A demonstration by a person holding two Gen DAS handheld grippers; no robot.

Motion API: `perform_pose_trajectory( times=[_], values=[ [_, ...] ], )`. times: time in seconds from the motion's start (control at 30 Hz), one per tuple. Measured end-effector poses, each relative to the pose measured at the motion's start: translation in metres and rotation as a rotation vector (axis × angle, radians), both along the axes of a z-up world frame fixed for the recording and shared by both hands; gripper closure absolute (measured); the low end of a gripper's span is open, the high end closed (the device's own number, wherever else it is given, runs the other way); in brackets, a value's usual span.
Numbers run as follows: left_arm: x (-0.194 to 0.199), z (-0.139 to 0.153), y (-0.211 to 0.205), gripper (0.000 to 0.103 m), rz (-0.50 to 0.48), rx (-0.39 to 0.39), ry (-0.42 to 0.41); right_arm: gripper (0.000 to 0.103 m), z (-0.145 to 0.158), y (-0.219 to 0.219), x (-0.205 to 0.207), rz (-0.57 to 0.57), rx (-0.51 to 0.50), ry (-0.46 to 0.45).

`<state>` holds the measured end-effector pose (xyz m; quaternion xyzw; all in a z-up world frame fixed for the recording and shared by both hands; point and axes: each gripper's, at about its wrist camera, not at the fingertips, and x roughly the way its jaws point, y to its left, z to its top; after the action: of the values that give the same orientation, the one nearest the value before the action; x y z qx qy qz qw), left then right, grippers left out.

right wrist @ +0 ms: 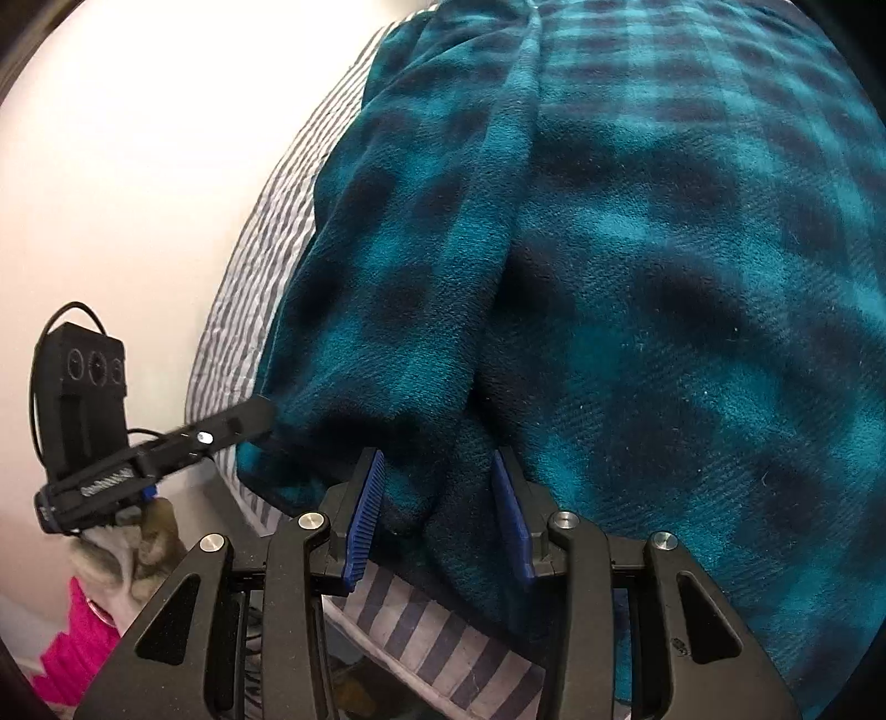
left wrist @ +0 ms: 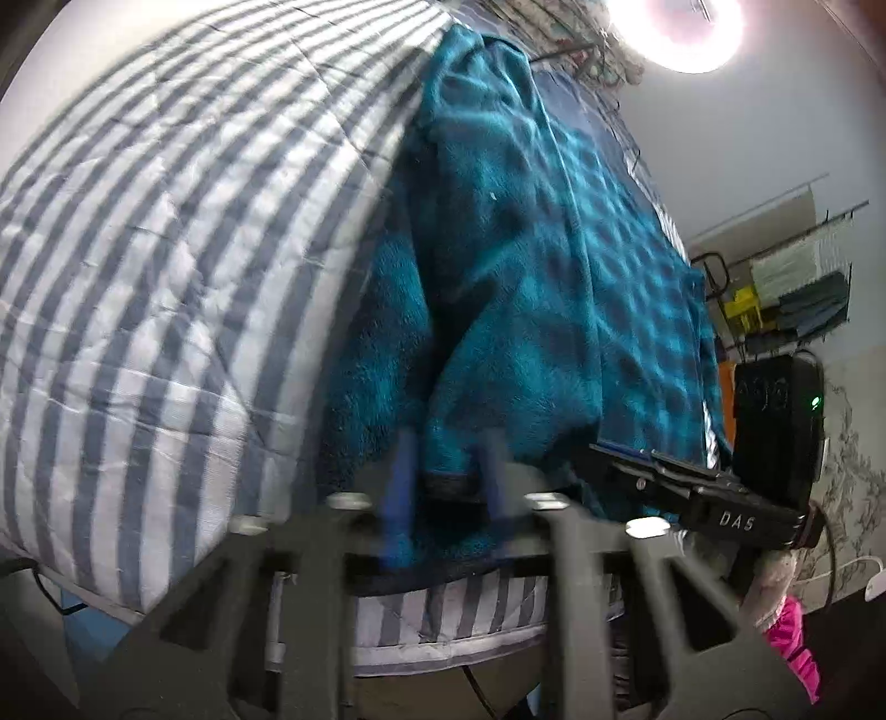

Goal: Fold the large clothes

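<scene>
Grey-and-white striped quilt (left wrist: 138,277) spread over a bed, seen from 2 hand-held grippers at its near edge. Nearest the lens in the left wrist view, the left gripper (left wrist: 446,487), blurred, its blue pads (left wrist: 401,487) drawn in against the dark cuff (left wrist: 448,484) of a teal-and-navy plaid fleece garment (left wrist: 526,249), pinching it just above the mattress edge. In the right wrist view, the right gripper (right wrist: 437,498) with jaws partway apart and a thick fold of the same fleece running down between its ribbed blue pads (right wrist: 362,515); impossible to tell whether those pads actually press on the cloth. Just beside it on the left, the other gripper's black tip touching the garment's edge, a bright pink sleeve (right wrist: 72,637) below it. Beyond both tools, the garment lying rumpled lengthwise on the quilt, one long crease up its middle, striped bedding bare to its left. Farthest back, a glowing ring light (left wrist: 686,27) against a pale wall and a wire rack (left wrist: 803,288) stacked with folded items.
</scene>
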<state>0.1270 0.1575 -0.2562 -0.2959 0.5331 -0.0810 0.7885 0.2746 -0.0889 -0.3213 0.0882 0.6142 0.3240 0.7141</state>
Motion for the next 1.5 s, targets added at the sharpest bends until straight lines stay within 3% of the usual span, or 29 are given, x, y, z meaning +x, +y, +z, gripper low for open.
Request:
perform_pose_trajectory(
  times=[0.03,0.13,0.37,0.5,0.6,0.67,0.77,0.87,1.0,1.17,1.23,1.37,1.43,1.47,1.5],
  values=[
    [-0.001,0.001,-0.003,0.096,0.005,0.022,-0.007,0.093,-0.001,0.0,-0.001,0.005,0.006,0.004],
    [-0.007,0.01,-0.006,0.098,0.008,0.047,-0.045,0.101,-0.001,-0.002,-0.003,0.001,0.038,0.018],
    [-0.045,0.042,0.002,0.099,0.051,0.049,-0.152,0.102,0.032,-0.013,-0.018,0.017,0.144,-0.014],
    [-0.053,0.034,-0.007,0.096,0.061,0.091,-0.131,0.102,0.018,-0.008,-0.019,0.036,0.089,-0.007],
    [-0.052,0.027,-0.003,0.076,0.054,0.042,-0.08,0.102,-0.003,-0.001,-0.02,0.031,0.01,0.006],
    [-0.053,0.03,0.006,0.071,0.089,0.065,-0.096,0.102,-0.008,-0.003,-0.023,0.031,0.015,-0.003],
    [-0.053,0.027,0.02,0.071,0.144,0.061,-0.085,0.1,0.001,-0.011,-0.029,0.047,0.043,-0.024],
    [-0.052,0.021,0.026,0.071,0.165,0.041,-0.071,0.1,0.017,-0.012,-0.033,0.051,-0.002,-0.086],
    [-0.045,0.024,0.022,0.071,0.149,0.025,-0.089,0.1,0.044,0.001,-0.043,0.058,-0.022,-0.226],
    [-0.029,0.02,0.005,0.071,0.092,0.046,-0.083,0.1,0.039,0.034,-0.035,0.108,0.004,-0.249],
    [-0.025,0.013,0.003,0.101,0.092,0.105,-0.058,0.1,0.035,0.025,-0.035,0.104,-0.018,-0.248],
    [-0.033,0.006,0.014,0.101,0.137,0.21,-0.022,0.099,0.011,0.031,-0.031,0.132,-0.092,-0.223],
    [-0.039,0.007,0.021,0.1,0.158,0.169,-0.032,0.099,-0.007,0.031,-0.032,0.148,-0.159,-0.203],
    [-0.043,0.01,0.026,0.097,0.17,0.141,-0.042,0.099,-0.009,0.028,-0.033,0.152,-0.148,-0.198],
    [-0.048,0.014,0.032,0.081,0.191,0.117,-0.059,0.1,-0.007,0.027,-0.032,0.156,-0.154,-0.188]
  ],
)
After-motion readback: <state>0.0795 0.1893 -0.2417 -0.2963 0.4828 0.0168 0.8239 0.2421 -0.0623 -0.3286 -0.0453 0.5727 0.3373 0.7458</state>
